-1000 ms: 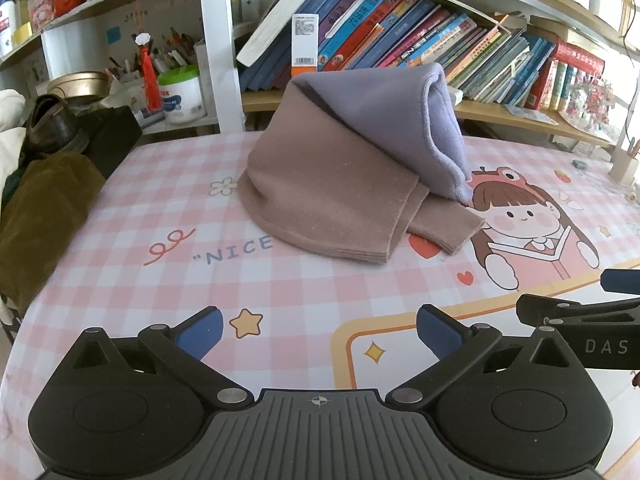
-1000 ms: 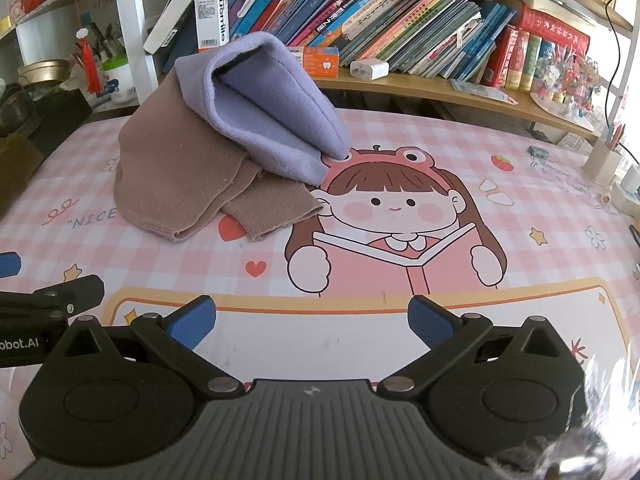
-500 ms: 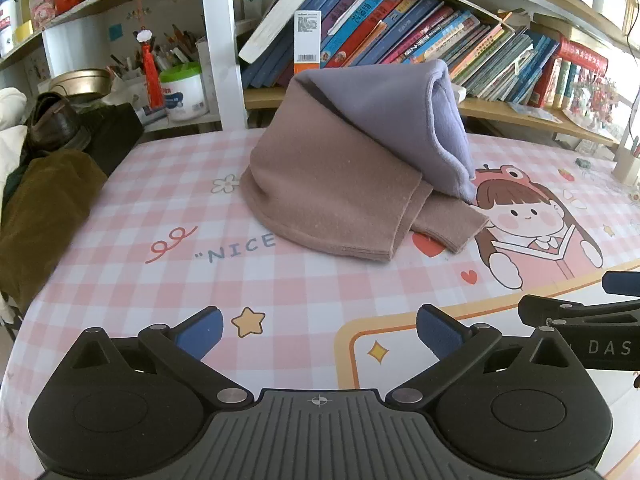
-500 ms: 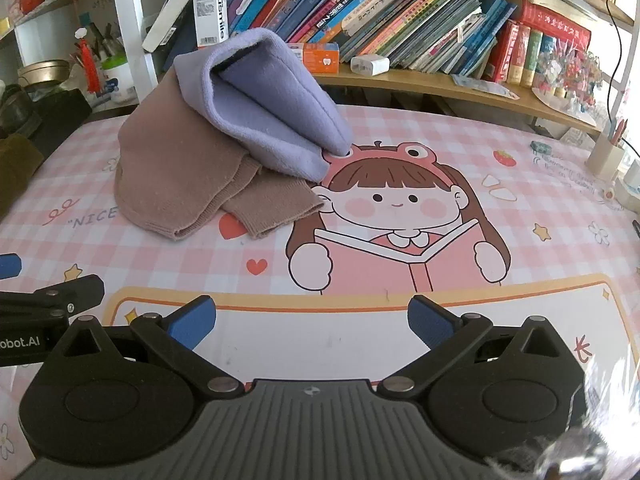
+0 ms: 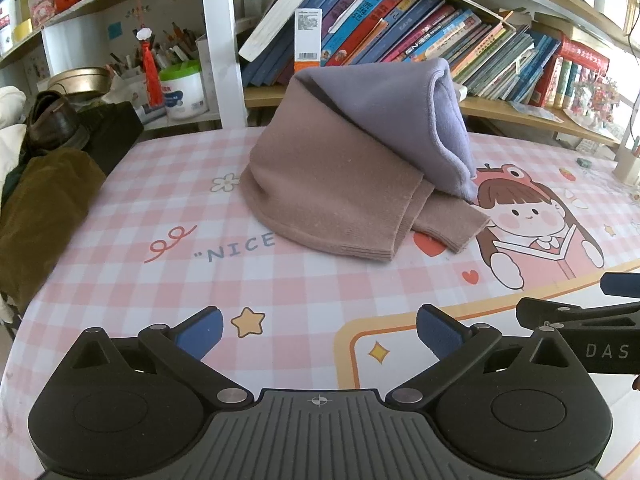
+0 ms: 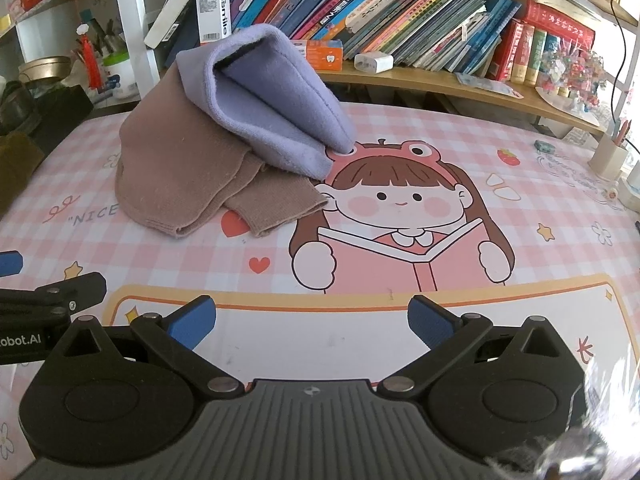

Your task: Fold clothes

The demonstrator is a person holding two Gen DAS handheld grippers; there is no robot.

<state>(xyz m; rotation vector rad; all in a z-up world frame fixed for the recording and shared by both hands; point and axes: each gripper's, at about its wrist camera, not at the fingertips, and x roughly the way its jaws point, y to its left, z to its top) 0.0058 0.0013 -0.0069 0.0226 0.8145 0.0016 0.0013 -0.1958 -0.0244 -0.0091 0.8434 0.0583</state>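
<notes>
Left tongs (image 5: 318,334): blue-padded fingers spread wide, nothing between them, poised above the near part of the desk (image 5: 120,280) over a yellow star print. Right tongs (image 6: 312,324): likewise spread wide and empty, above the white panel framed by an orange border. Each pair appears at the edge of the other's view, side by side and apart.

Ahead of both tongs lies an open stretch of pink-checked tablecloth (image 6: 520,152), bare from the fingertips to the clothing. The right half, printed with a cartoon girl (image 6: 400,216) reading a book, is free up to a pen holder (image 6: 608,156) near the far right edge.

The folded clothes sit toward the far centre of the desk, well apart from both tongs. A brown knit sweater (image 5: 332,188) lies beneath, its layered hems facing the tongs, one ribbed cuff touching the girl's printed hair. A lavender fleece garment (image 5: 392,116) is draped over it, standing up in a rolled fold whose open edge faces right; its lower corner rests on the girl's frog hat.

Behind the pile, just past the far desk edge, a bookshelf (image 6: 440,80) holds slanted rows of books (image 6: 400,12). Beyond the left edge lie an olive corduroy garment (image 5: 44,208) and a brown leather shoe (image 5: 52,120).
</notes>
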